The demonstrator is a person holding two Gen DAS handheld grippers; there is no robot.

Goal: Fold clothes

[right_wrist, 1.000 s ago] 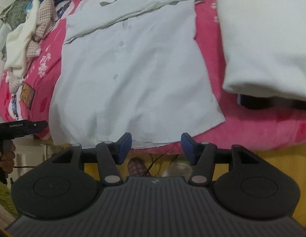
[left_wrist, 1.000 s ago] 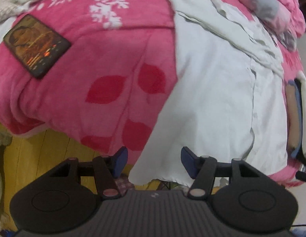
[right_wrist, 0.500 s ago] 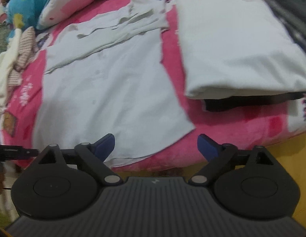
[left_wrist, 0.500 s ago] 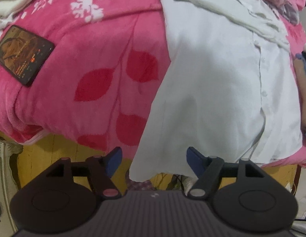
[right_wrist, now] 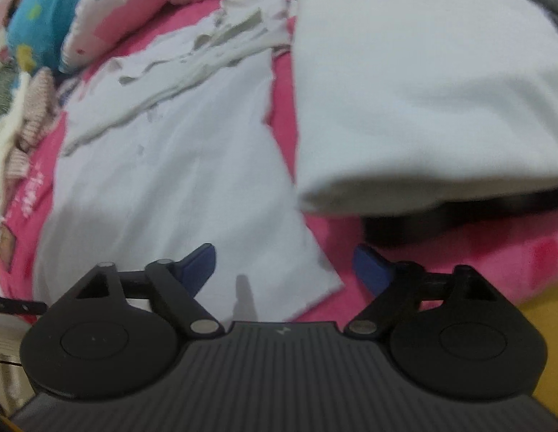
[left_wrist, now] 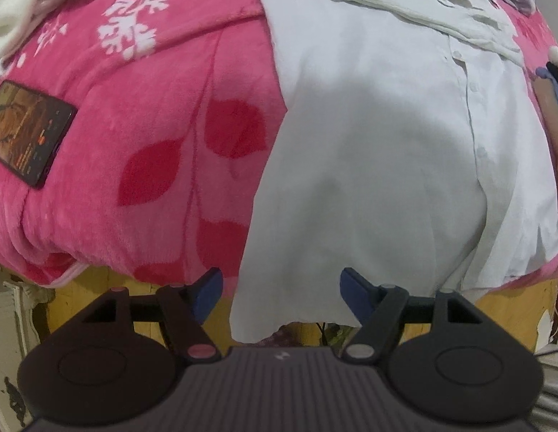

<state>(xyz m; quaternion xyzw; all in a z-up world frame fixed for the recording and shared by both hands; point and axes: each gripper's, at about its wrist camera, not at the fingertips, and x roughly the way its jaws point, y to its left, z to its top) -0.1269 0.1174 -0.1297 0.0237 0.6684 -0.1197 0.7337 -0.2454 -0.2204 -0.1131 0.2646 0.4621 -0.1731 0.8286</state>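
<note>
Shirt (left_wrist: 379,151) ahead between left jaws, on blanket (left_wrist: 135,115); phone (left_wrist: 27,136) far left; folded pile (right_wrist: 423,82), blurred, ahead-right of right jaws.

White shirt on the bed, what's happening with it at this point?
A person holds a gripper in each hand at the bottom hem of a white button shirt spread flat on a pink blanket. The left gripper is open, framing the hem's left corner, which hangs over the bed edge. The right gripper is open by the hem's right corner. Neither grips the cloth yet. The sleeves look already folded across the chest. A folded white garment lies beside the shirt, and a phone rests on the blanket.
</note>
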